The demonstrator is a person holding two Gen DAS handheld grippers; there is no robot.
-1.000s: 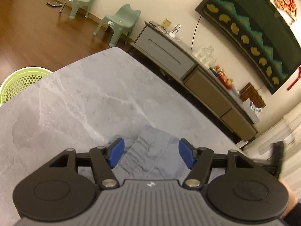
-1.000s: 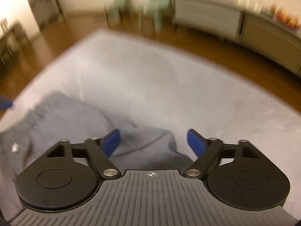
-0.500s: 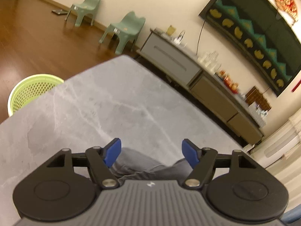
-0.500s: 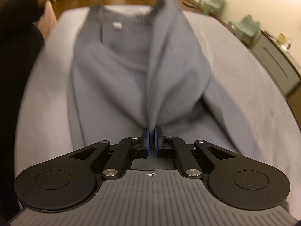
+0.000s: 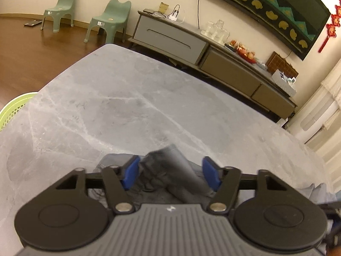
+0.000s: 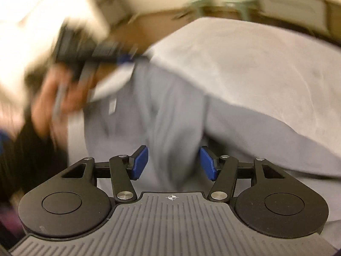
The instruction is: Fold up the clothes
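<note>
A grey garment [image 6: 170,106] lies spread on the grey marble table [image 5: 127,98]. In the left wrist view a raised fold of the garment [image 5: 170,166] stands between the blue pads [image 5: 130,175] of my left gripper [image 5: 170,175]. Its jaws are closing, with a gap still showing at the right pad. My right gripper [image 6: 173,163] hangs low over the garment, its jaws opening and its pads clear of the cloth beneath. The blurred right wrist view also shows a hand [image 6: 53,98] holding the left gripper [image 6: 123,58] at the garment's far end.
A lime green basket [image 5: 12,111] sits on the floor off the table's left edge. Two green chairs [image 5: 108,19] and a long sideboard [image 5: 170,40] line the far wall. Wooden floor [image 5: 42,59] surrounds the table.
My right gripper was shut on a fold of the garment half a second ago and has let go and swung sideways. The left jaws have narrowed around a fold of cloth.
</note>
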